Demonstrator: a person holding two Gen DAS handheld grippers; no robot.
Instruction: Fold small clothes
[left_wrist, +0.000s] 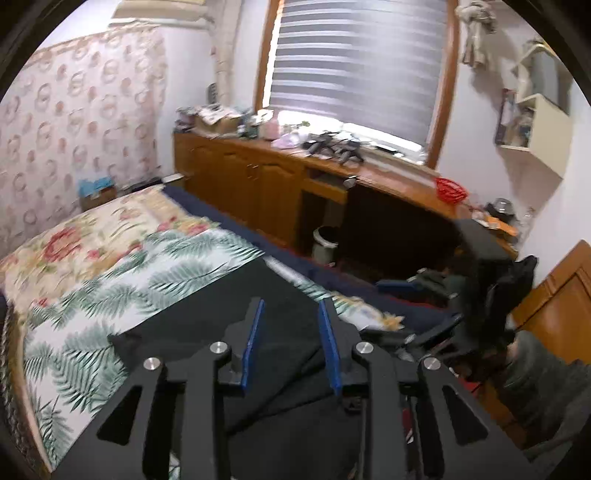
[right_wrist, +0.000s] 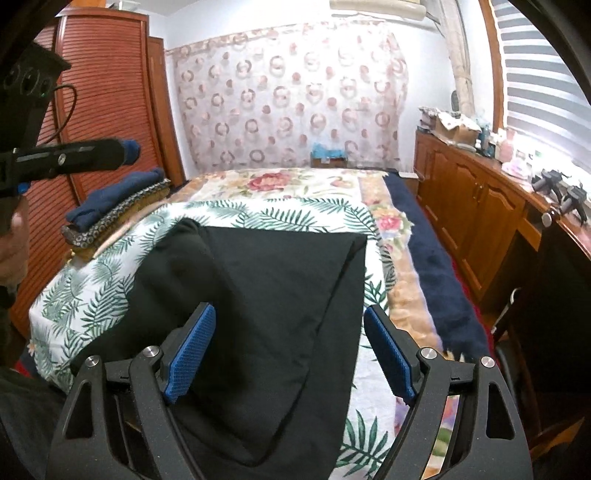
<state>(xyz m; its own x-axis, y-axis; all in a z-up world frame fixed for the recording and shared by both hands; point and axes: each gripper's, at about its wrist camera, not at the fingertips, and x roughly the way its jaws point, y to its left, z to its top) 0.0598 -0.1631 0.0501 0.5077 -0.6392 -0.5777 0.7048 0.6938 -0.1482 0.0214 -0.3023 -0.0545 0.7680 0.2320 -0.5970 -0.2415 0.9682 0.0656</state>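
**A:** Status on the grippers?

**B:** Left gripper (left_wrist: 291, 314): blue pads parted a bit, nothing pinched between them. It hangs above the black garment (right_wrist: 266, 295), not touching. The right wrist view shows the same gripper from the side (right_wrist: 129, 151), up at far left, clear of the bed.

**A:** Right one?

**B:** Right gripper (right_wrist: 290, 325): spread wide, released. Fingers straddle the black cloth as seen from the camera; no pad presses on it. Can't tell if the tips touch the fabric.

**A:** Where's the garment?

**B:** Lying on the palm-leaf sheet (right_wrist: 92, 280), near end of the bed (right_wrist: 436, 280). Far edge is straight with a square corner at far right, right edge runs straight toward the camera. A diagonal crease crosses the near part. Left side is lumpier, rounded.

**A:** Anything else on the bed?

**B:** Folded stack (right_wrist: 114, 206) at far left, blue piece on top, patterned one under it. Floral blanket (right_wrist: 280, 184) beyond the leaf sheet. Wooden cabinets (right_wrist: 469, 206) along the right wall, window blind (left_wrist: 354, 62) above them.
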